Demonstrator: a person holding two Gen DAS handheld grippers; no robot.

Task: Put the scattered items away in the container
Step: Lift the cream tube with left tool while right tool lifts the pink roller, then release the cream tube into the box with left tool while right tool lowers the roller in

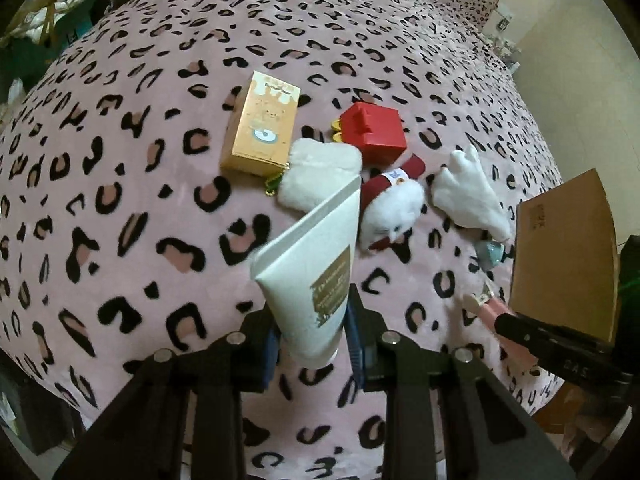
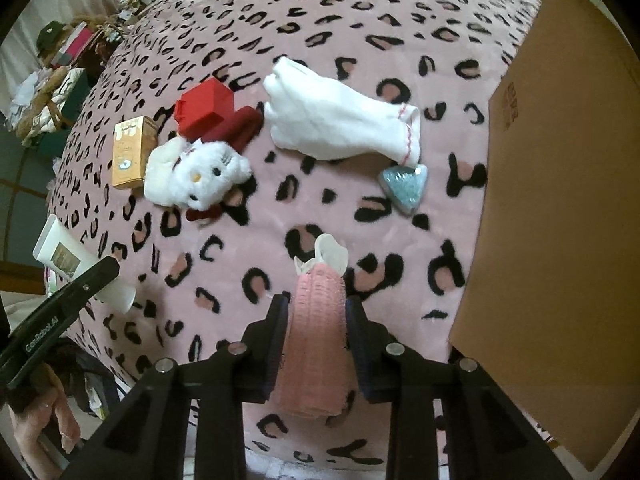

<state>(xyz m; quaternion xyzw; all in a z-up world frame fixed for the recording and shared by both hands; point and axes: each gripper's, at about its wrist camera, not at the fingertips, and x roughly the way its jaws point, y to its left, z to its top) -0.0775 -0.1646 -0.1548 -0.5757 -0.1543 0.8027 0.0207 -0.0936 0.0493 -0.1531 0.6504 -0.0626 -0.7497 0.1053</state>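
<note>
The white tube (image 1: 310, 276) is clamped in the left gripper (image 1: 312, 336), the pink roll (image 2: 318, 332) in the right gripper (image 2: 318, 336), both above the bed (image 1: 120, 200). The cardboard box (image 2: 560, 220) waits beside. Plush cat (image 2: 200, 178), glove (image 2: 340, 124), red box (image 2: 204, 110), orange carton (image 2: 130, 152) and grey pouch (image 2: 406, 186) remain scattered.

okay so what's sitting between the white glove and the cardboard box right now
In the right wrist view, a small blue-grey heart-shaped item lies between the white glove and the cardboard box, just off the glove's cuff. The rest of that stretch is bare blanket.
</note>
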